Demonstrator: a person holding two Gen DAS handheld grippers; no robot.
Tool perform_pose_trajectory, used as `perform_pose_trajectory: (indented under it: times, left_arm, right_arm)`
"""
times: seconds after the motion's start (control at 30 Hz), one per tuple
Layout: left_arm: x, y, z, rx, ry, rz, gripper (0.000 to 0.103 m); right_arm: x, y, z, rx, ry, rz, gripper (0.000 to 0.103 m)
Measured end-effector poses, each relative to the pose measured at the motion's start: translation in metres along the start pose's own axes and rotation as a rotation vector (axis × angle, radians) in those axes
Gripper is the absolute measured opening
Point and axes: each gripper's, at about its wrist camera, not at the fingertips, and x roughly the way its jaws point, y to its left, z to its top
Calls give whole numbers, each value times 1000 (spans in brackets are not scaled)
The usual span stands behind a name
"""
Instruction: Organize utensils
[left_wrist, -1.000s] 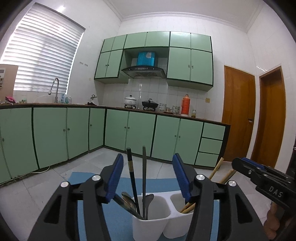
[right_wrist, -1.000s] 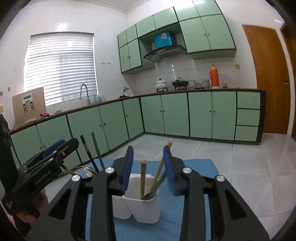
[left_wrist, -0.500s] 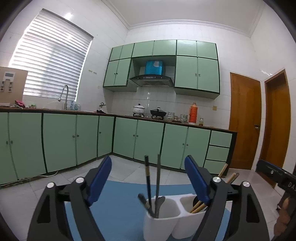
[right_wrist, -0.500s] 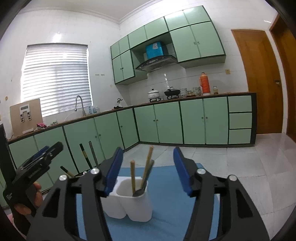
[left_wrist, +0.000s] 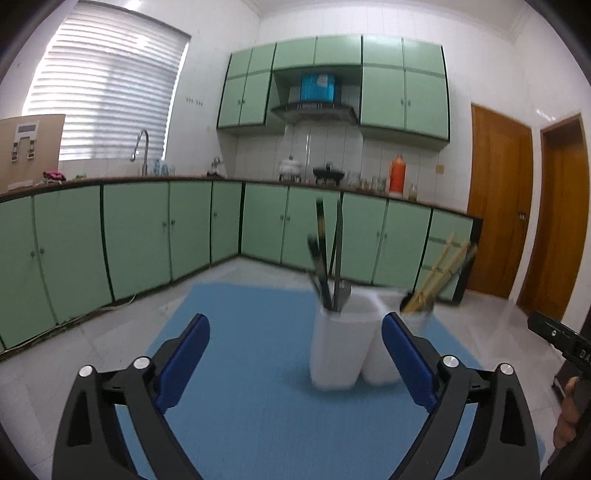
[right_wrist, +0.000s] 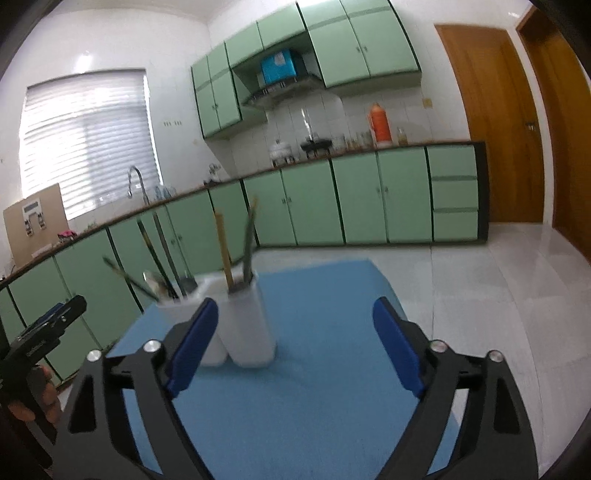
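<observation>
A white two-cup utensil holder (left_wrist: 343, 343) (right_wrist: 247, 325) stands upright on a blue mat (left_wrist: 258, 406) (right_wrist: 314, 369). In the left wrist view its left cup holds dark chopsticks (left_wrist: 323, 251) and a spoon, its right cup wooden chopsticks (left_wrist: 439, 269). The right wrist view shows the wooden chopsticks (right_wrist: 223, 247) in the nearer cup. My left gripper (left_wrist: 295, 362) is back from the holder, jaws opening wide, nothing between them. My right gripper (right_wrist: 291, 347) is likewise back, jaws opening, empty; its left finger overlaps the holder's base in the picture.
Green base cabinets (left_wrist: 140, 236) run along the left and far walls under a worktop with a sink tap (left_wrist: 142, 147), pots and an orange flask (left_wrist: 398, 177). Two wooden doors (left_wrist: 498, 221) stand at the right. Grey tiled floor (right_wrist: 498, 280) surrounds the mat.
Both grippers opened wide and drew back and down from the holder. The holder, earlier between and close under the fingers, now stands farther off, with the utensils left in its cups.
</observation>
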Motion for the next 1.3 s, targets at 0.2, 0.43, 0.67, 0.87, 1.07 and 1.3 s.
perform_pose_trajectory:
  times: [0.2, 0.43, 0.67, 0.87, 1.07, 1.3]
  left_arm:
    - [-12, 2, -35, -14, 131, 13, 97]
    - [-35, -1, -48, -25, 205, 22, 97]
    - [-64, -14, -37, 4, 198, 24, 97]
    - [-83, -24, -30, 37, 177, 33, 97]
    - [-95, -28, -23, 55, 159, 41, 97]
    - [-105, -31, -15, 60, 143, 36, 97]
  right_arm:
    - [-6, 7, -29, -9, 127, -32, 90]
    - [-22, 29, -40, -58, 223, -48, 92]
    - [-55, 56, -33, -138, 200, -36, 92]
    - [-74, 66, -26, -158, 187, -21, 92]
    - [-87, 70, -21, -172, 169, -8, 92]
    - [-96, 74, -15, -175, 153, 2, 92]
